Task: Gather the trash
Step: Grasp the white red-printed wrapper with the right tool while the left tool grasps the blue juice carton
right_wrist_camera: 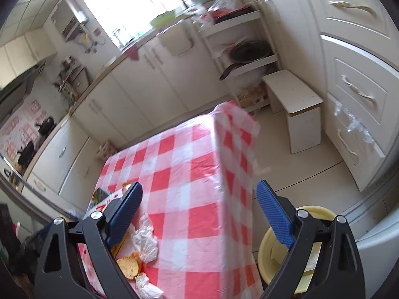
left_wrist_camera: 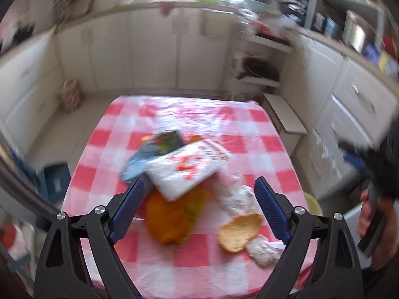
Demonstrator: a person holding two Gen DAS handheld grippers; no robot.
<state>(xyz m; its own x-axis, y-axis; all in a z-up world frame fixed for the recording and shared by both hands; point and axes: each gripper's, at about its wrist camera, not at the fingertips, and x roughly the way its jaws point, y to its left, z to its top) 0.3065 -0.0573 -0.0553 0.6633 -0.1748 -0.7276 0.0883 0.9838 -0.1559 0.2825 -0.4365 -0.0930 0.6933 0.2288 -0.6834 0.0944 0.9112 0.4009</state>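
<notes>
Trash lies in a heap on the red-and-white checked tablecloth: a white printed bag, a blue and dark wrapper, orange peel, a slice of bread and crumpled white tissues. My left gripper is open and empty, hovering above the heap. My right gripper is open and empty, above the table's right side; the bread and tissues show at its lower left. A yellow bin stands on the floor right of the table.
White kitchen cabinets ring the room. A small white stool stands beyond the table's far right corner. The yellow bin peeks out past the table edge. The hand holding the right gripper is at the right.
</notes>
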